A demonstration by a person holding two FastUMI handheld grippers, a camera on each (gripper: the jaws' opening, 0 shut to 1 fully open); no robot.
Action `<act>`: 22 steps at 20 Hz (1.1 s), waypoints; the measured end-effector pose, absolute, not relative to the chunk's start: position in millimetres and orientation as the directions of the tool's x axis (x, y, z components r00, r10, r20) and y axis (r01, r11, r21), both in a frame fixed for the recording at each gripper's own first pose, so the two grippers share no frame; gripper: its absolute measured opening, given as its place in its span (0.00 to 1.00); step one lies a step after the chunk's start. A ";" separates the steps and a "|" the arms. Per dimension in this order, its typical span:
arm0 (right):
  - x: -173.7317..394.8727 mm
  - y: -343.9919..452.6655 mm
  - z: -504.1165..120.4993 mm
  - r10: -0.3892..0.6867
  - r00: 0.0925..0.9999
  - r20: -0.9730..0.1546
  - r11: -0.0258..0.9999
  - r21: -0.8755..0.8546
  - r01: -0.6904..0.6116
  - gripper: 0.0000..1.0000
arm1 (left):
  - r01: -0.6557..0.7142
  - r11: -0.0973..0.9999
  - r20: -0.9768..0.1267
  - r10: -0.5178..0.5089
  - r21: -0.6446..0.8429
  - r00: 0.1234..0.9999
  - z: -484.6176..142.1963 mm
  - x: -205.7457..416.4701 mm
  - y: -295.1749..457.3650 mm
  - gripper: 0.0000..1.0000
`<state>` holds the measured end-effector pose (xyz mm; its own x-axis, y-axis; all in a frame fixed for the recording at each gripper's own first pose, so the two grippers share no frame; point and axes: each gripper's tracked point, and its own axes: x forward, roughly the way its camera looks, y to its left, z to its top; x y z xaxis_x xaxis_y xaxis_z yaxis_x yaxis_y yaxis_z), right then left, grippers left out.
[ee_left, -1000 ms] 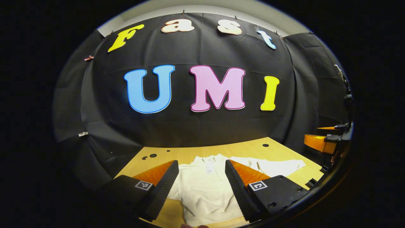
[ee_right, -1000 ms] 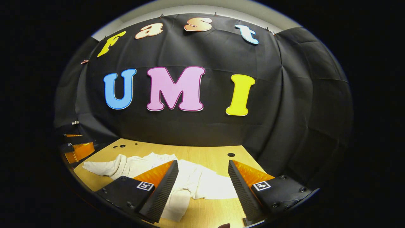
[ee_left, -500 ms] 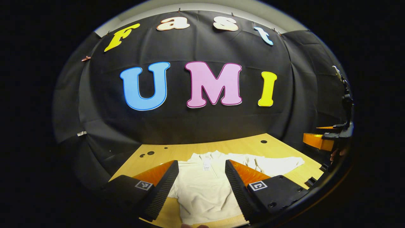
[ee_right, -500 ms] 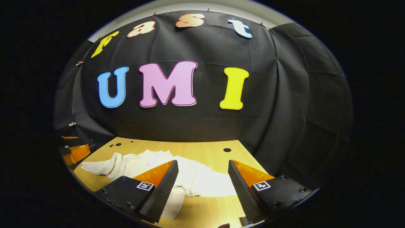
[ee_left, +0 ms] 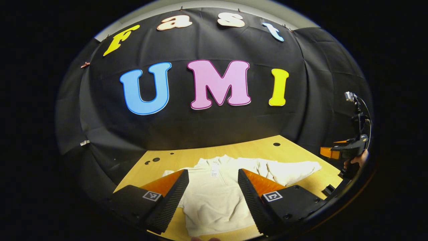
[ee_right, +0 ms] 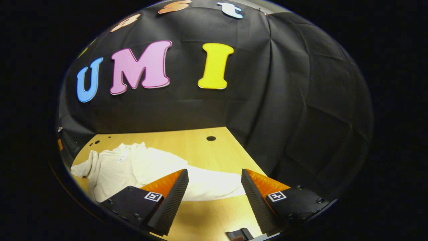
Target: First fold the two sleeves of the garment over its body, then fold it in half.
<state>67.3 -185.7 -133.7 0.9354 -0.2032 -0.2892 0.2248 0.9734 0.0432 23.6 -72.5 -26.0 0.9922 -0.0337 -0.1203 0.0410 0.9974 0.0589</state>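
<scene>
A cream long-sleeved garment (ee_left: pixel 214 197) lies flat on the wooden table (ee_left: pixel 254 149), collar at the far end. My left gripper (ee_left: pixel 213 201) hovers open above its body, with the cloth showing between the fingers. One sleeve (ee_left: pixel 294 170) stretches out to the right. In the right gripper view the garment (ee_right: pixel 117 167) lies to the left and that sleeve (ee_right: pixel 214 185) reaches between the fingers of my open right gripper (ee_right: pixel 214 201), which is above its end. The right gripper (ee_left: pixel 334 151) and the hand (ee_left: pixel 357 160) holding it also appear at the far right of the left gripper view.
The table (ee_right: pixel 200 144) has small round holes near its far edge, one at the right (ee_right: pixel 211 138). Black cloth walls close the booth behind and to the sides. A small dark fitting (ee_right: pixel 238 234) sits at the table's near edge.
The right gripper has swung rightward and lower toward the end of the outstretched sleeve, so the garment sits further left in its view. The left gripper shifted only slightly. Both stay open.
</scene>
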 end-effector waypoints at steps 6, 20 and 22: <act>102.2 -236.6 -214.9 -0.232 0.859 -0.456 0.944 0.109 0.312 0.97 | 0.030 0.996 -0.159 -0.017 0.084 0.987 -36.1 27.1 -81.3 0.95; 138.7 -278.2 -309.9 -0.250 0.743 -0.621 0.913 0.104 0.394 0.93 | -0.009 0.993 -0.223 0.036 0.118 0.974 -57.4 25.5 -77.3 0.97; 141.6 -275.3 -311.1 -0.235 0.750 -0.618 0.921 0.104 0.374 0.72 | -0.010 0.993 -0.227 0.036 0.117 0.973 -58.8 25.0 -75.5 0.97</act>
